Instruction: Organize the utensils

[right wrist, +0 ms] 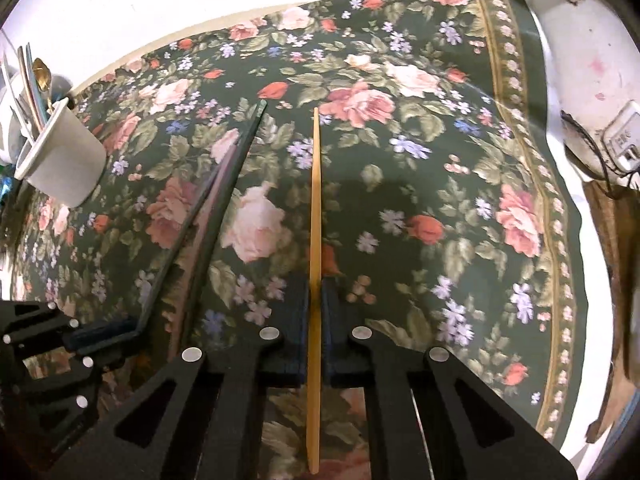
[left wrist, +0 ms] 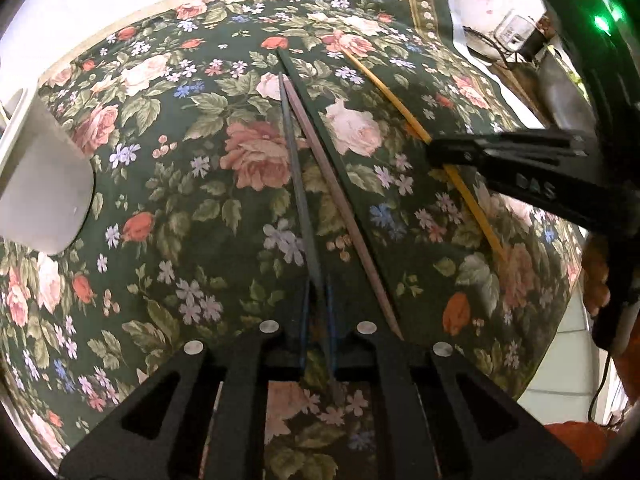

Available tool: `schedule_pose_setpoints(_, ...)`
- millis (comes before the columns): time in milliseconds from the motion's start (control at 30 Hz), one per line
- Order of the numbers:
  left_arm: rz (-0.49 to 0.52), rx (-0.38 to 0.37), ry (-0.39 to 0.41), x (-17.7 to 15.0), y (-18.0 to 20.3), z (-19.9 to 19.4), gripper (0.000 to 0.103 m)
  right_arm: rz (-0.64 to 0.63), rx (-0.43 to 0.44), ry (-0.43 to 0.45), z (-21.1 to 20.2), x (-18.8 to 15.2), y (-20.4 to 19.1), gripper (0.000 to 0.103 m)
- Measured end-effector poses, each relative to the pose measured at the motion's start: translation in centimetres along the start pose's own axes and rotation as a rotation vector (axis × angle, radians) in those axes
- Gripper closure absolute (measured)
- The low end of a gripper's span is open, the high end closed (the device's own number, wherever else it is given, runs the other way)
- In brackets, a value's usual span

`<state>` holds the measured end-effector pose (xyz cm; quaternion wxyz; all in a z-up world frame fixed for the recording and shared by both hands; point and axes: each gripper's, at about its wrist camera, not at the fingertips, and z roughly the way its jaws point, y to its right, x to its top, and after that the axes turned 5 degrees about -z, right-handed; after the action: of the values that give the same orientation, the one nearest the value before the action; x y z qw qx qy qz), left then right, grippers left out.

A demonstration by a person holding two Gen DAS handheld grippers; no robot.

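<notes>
My left gripper (left wrist: 318,320) is shut on a dark blue-grey chopstick (left wrist: 298,188) that runs forward over the floral tablecloth (left wrist: 192,184). A brownish chopstick (left wrist: 336,204) and a dark green one (left wrist: 308,96) lie right beside it on the cloth. My right gripper (right wrist: 316,312) is shut on a yellow wooden chopstick (right wrist: 316,200), which also shows in the left wrist view (left wrist: 384,88) with the right gripper (left wrist: 434,152) clamped around its middle. The left gripper (right wrist: 104,332) appears at the lower left of the right wrist view, holding its chopstick (right wrist: 188,224).
A white utensil cup (right wrist: 60,156) with several utensils, including a gold spoon (right wrist: 42,74), stands at the far left; it also shows in the left wrist view (left wrist: 44,184). A white wall with a socket (right wrist: 624,136) and cables lies past the table's right edge.
</notes>
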<state>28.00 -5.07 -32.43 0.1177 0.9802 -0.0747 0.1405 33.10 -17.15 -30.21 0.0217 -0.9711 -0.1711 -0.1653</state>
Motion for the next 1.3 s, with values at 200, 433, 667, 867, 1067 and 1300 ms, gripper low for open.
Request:
schedule_pose_setpoints(200, -0.044, 0.006, 0.005, 3.6, -0.8, 1.1, 0.091, 0.042, 0.033, -0.011, -0.2, -0.1, 1.4, 0.099)
schedule_pose_setpoints(433, -0.048, -0.017, -0.024, 7.1, -0.5, 2.7, 0.091, 0.049, 0.032, -0.015, 0.0, 0.8, 1.6, 0.095)
schedule_pose_setpoints(667, -0.035, -0.019, -0.067, 8.1, 0.4, 3.3, 0.091, 0.077, 0.058, -0.031, 0.8, 2.0, 2.7, 0.095)
schedule_pose_setpoints(867, -0.027, -0.028, -0.084, 9.2, 1.7, 4.0, 0.096, 0.106, 0.103, -0.016, 1.1, 2.6, 3.2, 0.095)
schedule_pose_setpoints(1067, -0.005, -0.021, -0.085, 9.7, 2.5, 4.4, 0.098, 0.126, 0.121, -0.009, 1.2, 3.3, 3.2, 0.098)
schedule_pose_setpoints(1300, -0.071, -0.020, -0.051, 8.9, 1.0, 3.0, 0.100, 0.164, 0.152, 0.025, -0.4, 2.8, 3.9, 0.098)
